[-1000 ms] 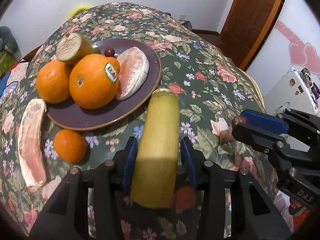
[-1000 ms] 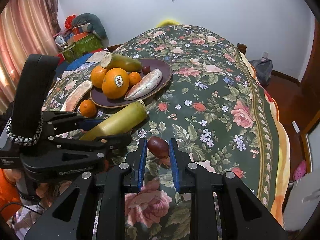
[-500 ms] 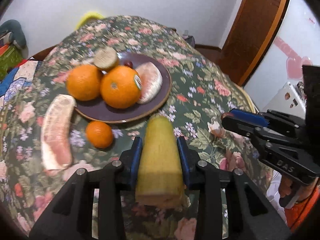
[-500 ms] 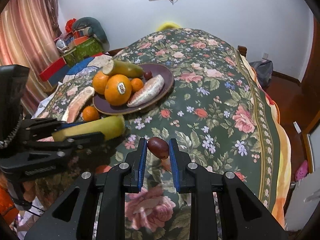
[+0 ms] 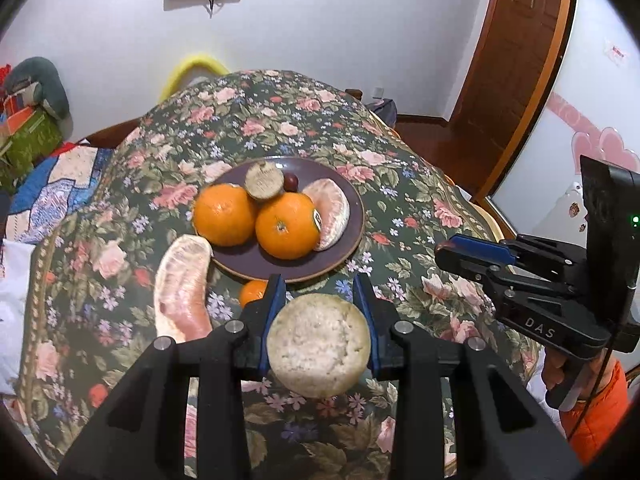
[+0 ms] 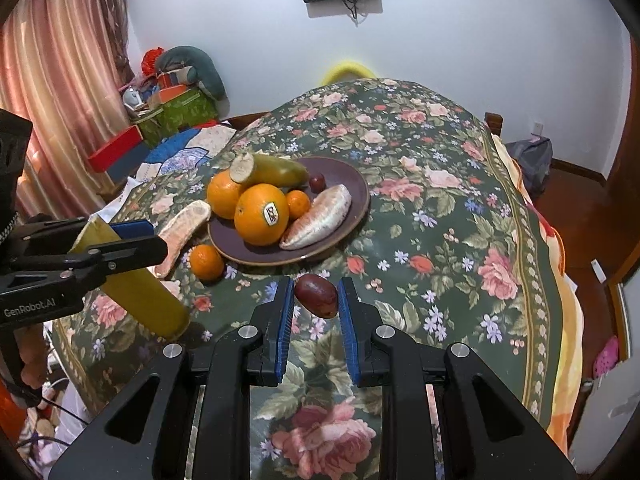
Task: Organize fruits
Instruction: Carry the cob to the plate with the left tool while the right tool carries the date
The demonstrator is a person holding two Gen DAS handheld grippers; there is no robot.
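My left gripper is shut on a yellow fruit piece, a thick cylinder whose pale cut end faces the camera; it hangs above the floral tablecloth. From the right wrist it shows at the left edge as the yellow fruit piece slanting down from the left gripper. My right gripper is shut on a dark red date. Beyond both, a purple plate bears two oranges, a pomelo segment, a second yellow piece and a small date.
A pomelo segment and a small mandarin lie on the cloth just off the plate's near-left rim. The right gripper hovers at the right. Boxes and cushions crowd the floor on the left; a door stands at the far right.
The left gripper has risen with the yellow piece, which has tipped so its cut end now faces the camera. The plate looks farther off. The right gripper has lifted slightly with the date.
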